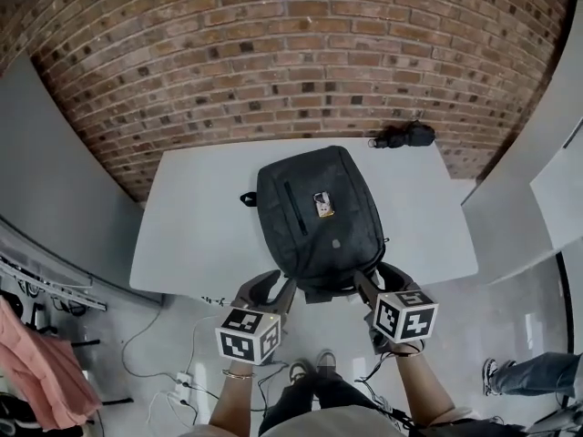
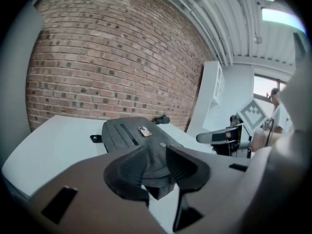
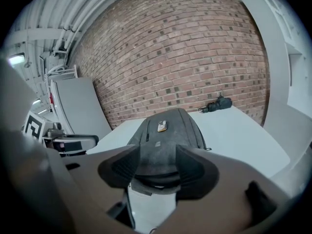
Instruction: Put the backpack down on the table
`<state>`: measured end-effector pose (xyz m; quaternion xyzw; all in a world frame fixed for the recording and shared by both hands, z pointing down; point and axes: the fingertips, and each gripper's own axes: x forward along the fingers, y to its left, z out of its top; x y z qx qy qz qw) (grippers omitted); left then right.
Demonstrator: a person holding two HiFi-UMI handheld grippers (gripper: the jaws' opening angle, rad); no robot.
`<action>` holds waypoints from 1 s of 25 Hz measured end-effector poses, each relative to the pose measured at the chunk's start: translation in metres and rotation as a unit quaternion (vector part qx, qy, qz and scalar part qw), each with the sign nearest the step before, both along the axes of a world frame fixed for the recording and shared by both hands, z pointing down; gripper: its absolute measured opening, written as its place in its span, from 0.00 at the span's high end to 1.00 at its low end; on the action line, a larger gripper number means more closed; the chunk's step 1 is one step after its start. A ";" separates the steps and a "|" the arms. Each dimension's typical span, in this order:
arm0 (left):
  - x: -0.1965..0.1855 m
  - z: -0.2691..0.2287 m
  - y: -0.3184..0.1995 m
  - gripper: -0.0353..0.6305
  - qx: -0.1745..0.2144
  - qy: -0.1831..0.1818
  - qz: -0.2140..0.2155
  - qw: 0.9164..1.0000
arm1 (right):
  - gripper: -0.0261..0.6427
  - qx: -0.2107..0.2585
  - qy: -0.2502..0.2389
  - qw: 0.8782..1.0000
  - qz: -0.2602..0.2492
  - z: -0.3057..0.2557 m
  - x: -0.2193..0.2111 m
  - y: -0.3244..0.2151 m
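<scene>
Black backpack [image 1: 319,212] lying flat on a white table [image 1: 200,226] in front of a brick wall [image 1: 291,53].
The left gripper [image 1: 271,287] and right gripper [image 1: 368,282] each clamp the backpack's near end at the table's front edge. A small dark object [image 1: 405,136] sits at the far edge, and cables [image 1: 173,353] trail over the grey floor.

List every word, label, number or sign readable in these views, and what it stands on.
No text can be read.
Small tag on the backpack: print too small to read.
Emblem lower on the backpack: too small to read.
Left cube and right cube: black-and-white square patterns only, no letters.
</scene>
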<state>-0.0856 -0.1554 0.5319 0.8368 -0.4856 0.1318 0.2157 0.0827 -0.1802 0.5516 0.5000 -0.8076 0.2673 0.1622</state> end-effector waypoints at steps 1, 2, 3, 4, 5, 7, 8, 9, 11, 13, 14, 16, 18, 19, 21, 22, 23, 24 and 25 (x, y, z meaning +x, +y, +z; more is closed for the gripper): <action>0.000 -0.006 0.000 0.77 0.001 0.010 -0.008 1.000 | 0.61 0.008 -0.001 1.000 0.002 -0.006 0.000 -0.001; -0.001 -0.011 0.000 0.80 0.001 0.018 -0.017 1.000 | 0.61 0.015 -0.002 1.000 0.004 -0.012 0.000 -0.001; -0.003 -0.016 0.001 0.82 0.001 0.024 -0.029 0.999 | 0.61 0.021 -0.004 1.000 0.006 -0.017 0.000 0.001; -0.007 -0.020 0.003 0.86 0.000 0.029 -0.045 0.999 | 0.61 0.026 -0.008 1.000 0.008 -0.022 -0.001 0.003; -0.011 -0.025 0.004 0.89 0.000 0.033 -0.061 0.998 | 0.61 0.032 -0.012 0.999 0.011 -0.027 -0.001 0.005; -0.018 -0.033 0.006 0.91 0.002 0.041 -0.088 0.995 | 0.68 0.045 -0.014 0.999 0.020 -0.035 0.000 0.007; -0.019 -0.035 0.006 0.92 0.004 0.046 -0.098 0.994 | 0.79 0.051 -0.011 0.998 0.024 -0.038 0.001 0.008; -0.020 -0.037 0.006 0.92 0.005 0.050 -0.105 0.993 | 0.85 0.055 -0.008 0.998 0.026 -0.039 0.001 0.008; -0.022 -0.038 0.008 0.93 0.003 0.056 -0.118 0.991 | 0.86 0.061 -0.009 0.998 0.023 -0.043 -0.002 0.009; -0.023 -0.038 0.008 0.93 0.000 0.052 -0.128 0.990 | 0.88 0.068 -0.018 0.997 0.021 -0.049 -0.006 0.010; -0.024 -0.039 0.008 0.93 -0.001 0.047 -0.132 0.990 | 0.89 0.073 -0.022 0.997 0.020 -0.052 -0.007 0.009; -0.025 -0.039 0.008 0.93 -0.004 0.040 -0.139 0.990 | 0.90 0.084 -0.025 0.996 0.020 -0.059 -0.010 0.009; -0.025 -0.039 0.009 0.93 -0.003 0.040 -0.143 0.989 | 0.91 0.095 -0.019 0.995 0.021 -0.064 -0.009 0.008; -0.025 -0.039 0.009 0.93 -0.002 0.041 -0.145 0.989 | 0.91 0.099 -0.017 0.995 0.021 -0.066 -0.009 0.007; -0.026 -0.040 0.008 0.93 -0.001 0.044 -0.150 0.988 | 0.91 0.102 -0.016 0.994 0.021 -0.067 -0.008 0.006; -0.026 -0.040 0.008 0.93 -0.002 0.045 -0.152 0.987 | 0.91 0.103 -0.015 0.994 0.022 -0.068 -0.007 0.006; -0.027 -0.040 0.007 0.93 -0.002 0.046 -0.154 0.987 | 0.91 0.102 -0.012 0.994 0.023 -0.067 -0.006 0.006; -0.027 -0.041 0.007 0.93 -0.002 0.047 -0.154 0.987 | 0.91 0.103 -0.005 0.994 0.024 -0.067 -0.005 0.006; -0.027 -0.041 0.006 0.93 -0.002 0.046 -0.153 0.987 | 0.92 0.103 0.004 0.994 0.025 -0.067 -0.004 0.006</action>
